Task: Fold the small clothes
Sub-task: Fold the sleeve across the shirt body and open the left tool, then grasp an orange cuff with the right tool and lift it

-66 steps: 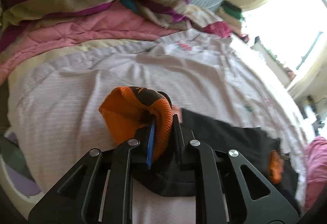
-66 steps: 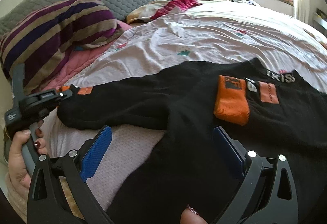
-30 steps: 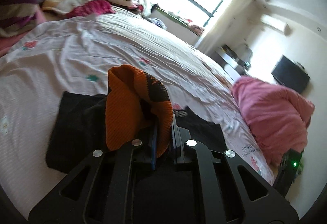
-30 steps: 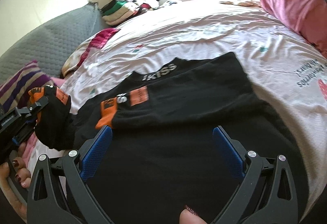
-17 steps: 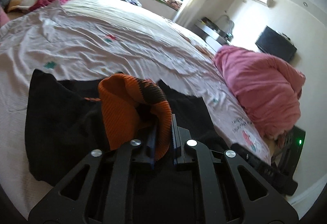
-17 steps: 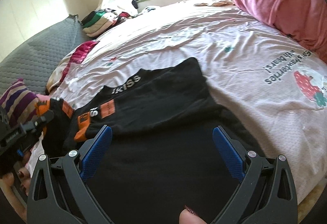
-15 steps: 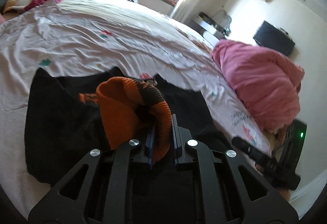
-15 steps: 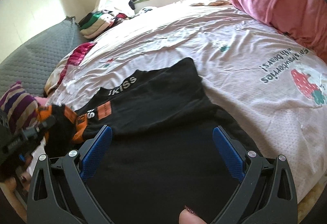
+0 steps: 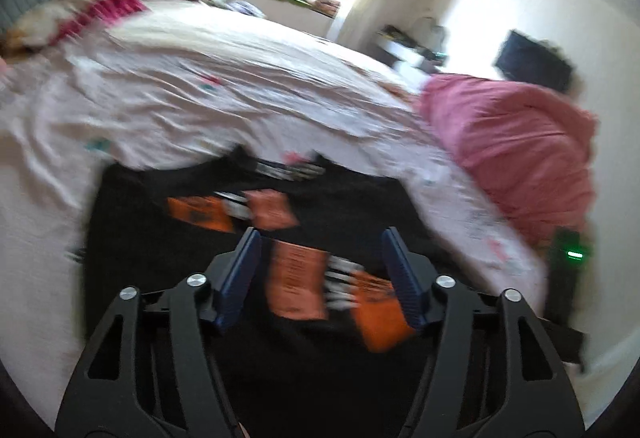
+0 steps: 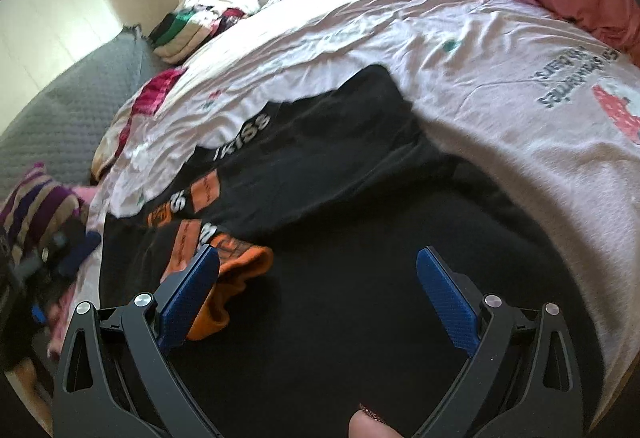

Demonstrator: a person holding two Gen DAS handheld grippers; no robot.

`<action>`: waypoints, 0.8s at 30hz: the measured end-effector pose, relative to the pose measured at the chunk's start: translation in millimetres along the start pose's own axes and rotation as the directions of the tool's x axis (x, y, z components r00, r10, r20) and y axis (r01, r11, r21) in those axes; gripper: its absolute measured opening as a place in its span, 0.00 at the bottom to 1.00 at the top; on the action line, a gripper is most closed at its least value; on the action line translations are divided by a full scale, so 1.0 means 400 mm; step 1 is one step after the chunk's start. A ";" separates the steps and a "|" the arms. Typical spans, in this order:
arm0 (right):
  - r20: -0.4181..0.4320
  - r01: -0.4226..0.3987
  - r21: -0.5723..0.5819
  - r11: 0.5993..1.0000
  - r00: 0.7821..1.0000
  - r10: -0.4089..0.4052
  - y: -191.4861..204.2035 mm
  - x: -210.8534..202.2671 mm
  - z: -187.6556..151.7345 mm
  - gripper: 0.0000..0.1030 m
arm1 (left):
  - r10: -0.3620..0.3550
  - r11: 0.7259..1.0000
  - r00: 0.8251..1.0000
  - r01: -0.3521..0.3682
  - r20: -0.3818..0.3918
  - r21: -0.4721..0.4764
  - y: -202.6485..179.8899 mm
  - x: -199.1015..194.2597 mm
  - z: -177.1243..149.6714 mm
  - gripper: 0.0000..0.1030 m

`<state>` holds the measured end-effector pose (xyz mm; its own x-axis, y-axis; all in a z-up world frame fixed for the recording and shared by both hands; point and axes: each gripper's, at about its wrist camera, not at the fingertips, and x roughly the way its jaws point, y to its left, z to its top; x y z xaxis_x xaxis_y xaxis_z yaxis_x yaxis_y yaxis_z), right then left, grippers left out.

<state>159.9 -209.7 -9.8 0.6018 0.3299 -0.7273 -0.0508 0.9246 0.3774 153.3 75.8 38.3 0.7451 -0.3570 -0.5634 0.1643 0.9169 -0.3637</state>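
Both tongs released, left tongs (image 9: 320,270) spread above an orange cuff (image 9: 298,286), right tongs (image 10: 318,290) gaping over the black top (image 10: 360,258), cuff beside its left finger, top flat on the bed (image 10: 480,50), pink quilt (image 9: 512,146) beyond.

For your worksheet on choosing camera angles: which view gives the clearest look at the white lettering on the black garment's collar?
The right wrist view: the white lettering on the black garment is sharp and mostly readable. In the left wrist view, the lettering is only a motion-blurred pale streak at the far edge.
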 end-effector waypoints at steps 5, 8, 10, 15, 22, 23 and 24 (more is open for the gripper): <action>-0.066 -0.075 -0.012 0.997 0.995 0.074 0.049 0.036 -0.028 0.95 | 0.162 0.986 0.987 -0.162 -0.020 -0.034 0.081 0.009 0.002 0.67; -0.102 -0.106 -0.020 0.994 0.989 0.104 0.082 0.065 -0.040 0.95 | 0.222 0.974 0.975 -0.222 -0.014 -0.036 0.105 0.011 0.007 0.69; -0.107 -0.105 -0.023 0.994 0.989 0.102 0.098 0.082 -0.038 0.92 | 0.216 0.974 0.976 -0.216 -0.007 -0.063 0.125 0.005 0.012 0.71; -0.129 -0.127 -0.062 0.990 0.985 0.118 0.140 0.110 -0.032 0.35 | 0.239 0.965 0.971 -0.236 0.014 -0.116 0.166 -0.015 0.019 0.72; -0.054 -0.146 -0.245 0.958 0.989 0.137 0.227 0.055 -0.006 0.13 | 0.245 0.953 0.969 -0.233 0.038 -0.193 0.221 -0.051 0.034 0.72; -0.045 -0.150 -0.274 0.950 0.989 0.143 0.241 0.045 0.007 0.13 | 0.242 0.950 0.969 -0.229 0.041 -0.212 0.234 -0.057 0.035 0.72; -0.034 -0.150 -0.299 0.942 0.989 0.147 0.254 0.036 0.021 0.13 | 0.245 0.947 0.969 -0.229 0.043 -0.224 0.242 -0.062 0.035 0.72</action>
<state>170.2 -112.7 22.8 0.5603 0.4683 -0.6832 -0.3765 0.8787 0.2935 159.8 176.0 27.6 0.7898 -0.1137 -0.6027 -0.1599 0.9106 -0.3812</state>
